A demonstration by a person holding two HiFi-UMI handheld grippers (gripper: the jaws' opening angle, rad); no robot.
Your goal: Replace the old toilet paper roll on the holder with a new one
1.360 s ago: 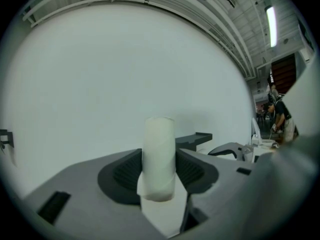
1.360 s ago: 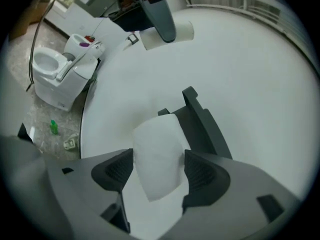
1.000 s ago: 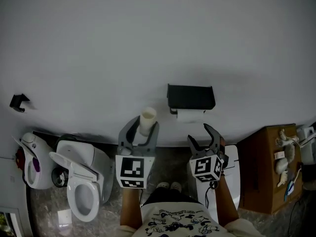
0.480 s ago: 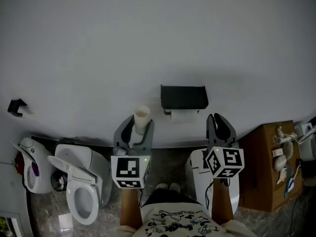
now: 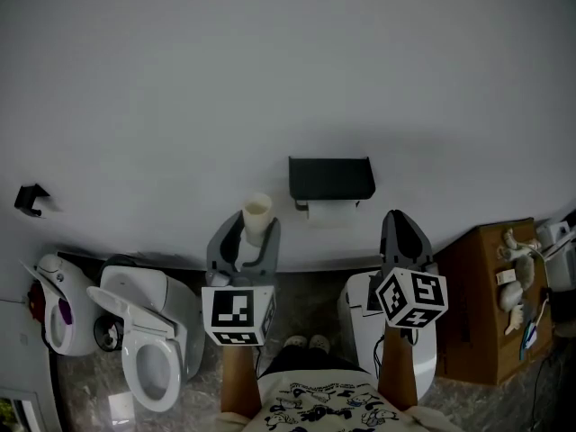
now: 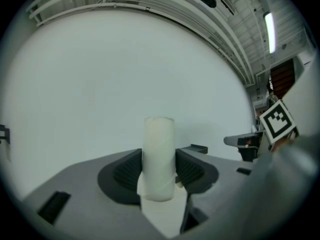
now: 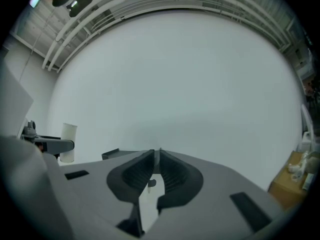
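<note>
A black paper holder point(image 5: 331, 179) hangs on the white wall with a white roll point(image 5: 332, 211) under its lid. My left gripper point(image 5: 255, 228) is left of the holder and below it, shut on a pale cardboard tube point(image 5: 257, 216). In the left gripper view the tube point(image 6: 159, 156) stands upright between the pads of that gripper point(image 6: 159, 160). My right gripper point(image 5: 400, 216) is right of the holder and below it. Its jaws have just been closing and now meet, with nothing between them. In the right gripper view that gripper point(image 7: 156, 155) points at bare wall, with the holder point(image 7: 112, 154) to its left.
A white toilet point(image 5: 148, 331) with its lid up stands at the lower left, with a white and purple bottle point(image 5: 54, 304) beside it. A white unit point(image 5: 364, 327) sits below the right gripper. A cardboard box point(image 5: 490, 295) stands at the right. A black hook point(image 5: 31, 196) is on the wall.
The right gripper rose, rolled and went from wide open to shut, with nothing in it. The left gripper kept the tube and barely moved.
</note>
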